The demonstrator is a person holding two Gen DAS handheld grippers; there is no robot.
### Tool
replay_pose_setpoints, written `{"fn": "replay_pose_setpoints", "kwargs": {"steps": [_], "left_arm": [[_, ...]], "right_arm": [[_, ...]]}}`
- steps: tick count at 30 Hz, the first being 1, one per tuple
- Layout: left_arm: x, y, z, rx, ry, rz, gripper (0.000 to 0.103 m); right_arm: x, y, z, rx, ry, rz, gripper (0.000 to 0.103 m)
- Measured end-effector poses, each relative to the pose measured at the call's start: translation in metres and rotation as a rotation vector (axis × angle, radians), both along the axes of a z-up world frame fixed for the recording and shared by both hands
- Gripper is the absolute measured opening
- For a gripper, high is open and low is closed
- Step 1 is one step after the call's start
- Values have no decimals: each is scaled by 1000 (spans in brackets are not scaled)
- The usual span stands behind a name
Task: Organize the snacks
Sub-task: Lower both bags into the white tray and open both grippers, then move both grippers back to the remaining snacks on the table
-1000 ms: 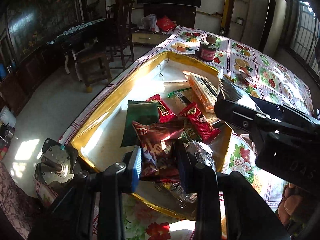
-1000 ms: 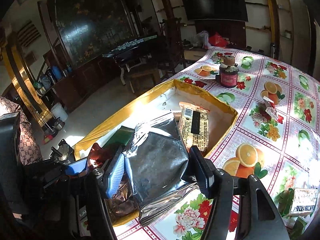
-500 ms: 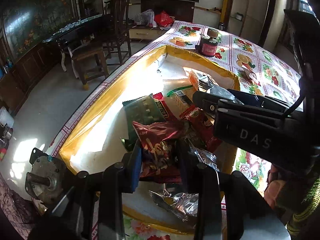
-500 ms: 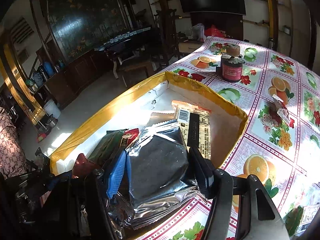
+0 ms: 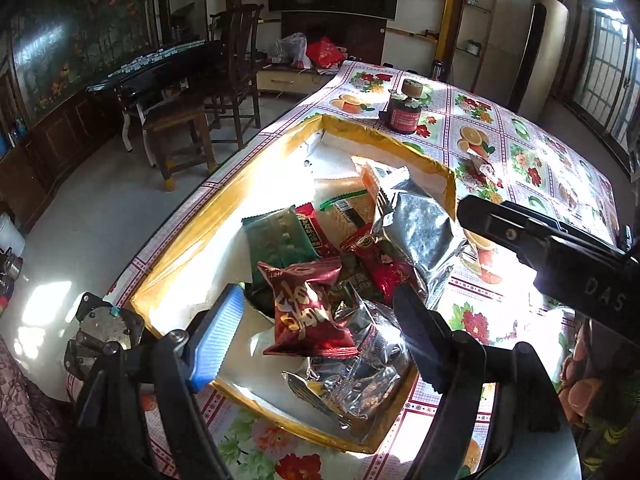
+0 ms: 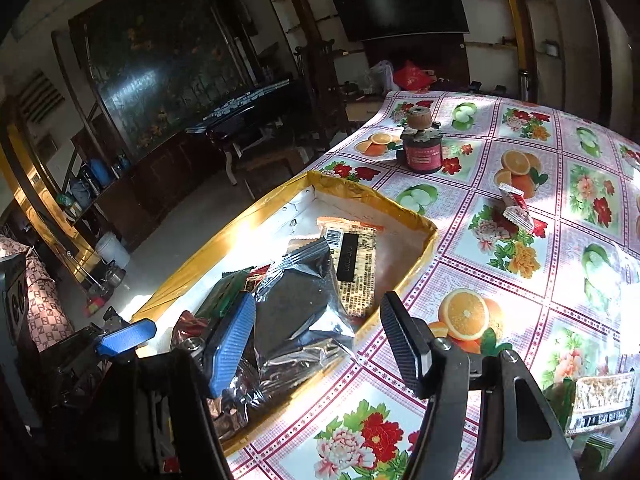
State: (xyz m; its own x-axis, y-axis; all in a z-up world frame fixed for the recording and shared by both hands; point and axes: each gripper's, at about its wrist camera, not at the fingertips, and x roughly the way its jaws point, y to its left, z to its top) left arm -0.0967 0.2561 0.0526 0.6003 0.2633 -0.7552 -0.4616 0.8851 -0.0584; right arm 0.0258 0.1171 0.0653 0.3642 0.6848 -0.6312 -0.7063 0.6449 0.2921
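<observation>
Since a moment ago my left gripper has let go: its jaws have just been opening, and the dark red snack packet they pinched now lies loose between them, touched by neither pad, on the heap in the yellow-rimmed box. My right gripper has also shifted, so the big silver foil bag that sat squeezed between its fingers now rests in the box with its near edge draped over the rim.

From left to right in my left view: the blue pad, then the dark red packet on top of a crumpled silver wrapper, then the black finger. Behind these lie a green packet, a smaller red one, and the foil bag beside them.

In my right view, my right gripper stands apart. Its blue pad sits against the left side of the foil bag, but the black finger is clear of it, over the flowered tablecloth. A gold-and-black packet lies flat in the box beyond the bag. Farther right, a dark jar stands on the cloth, a small red-and-white sachet lies loose, and another packet sits at the table's near right edge.
</observation>
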Motion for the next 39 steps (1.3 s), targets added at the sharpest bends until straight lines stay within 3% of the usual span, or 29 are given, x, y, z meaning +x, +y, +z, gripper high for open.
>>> {"fn": "replay_pose_setpoints", "kwargs": {"steps": [9, 19, 29, 39], "left_arm": [[0, -41, 11, 24, -16, -69, 79], [18, -120, 9, 31, 13, -231, 79], [27, -182, 7, 27, 44, -365, 79], [49, -214, -2, 4, 84, -447, 79]], "right_arm": [[-15, -118, 1, 10, -8, -184, 67], [-37, -230, -16, -22, 21, -382, 68], [-45, -272, -22, -23, 24, -447, 68], [-30, -265, -24, -33, 30, -431, 68]]}}
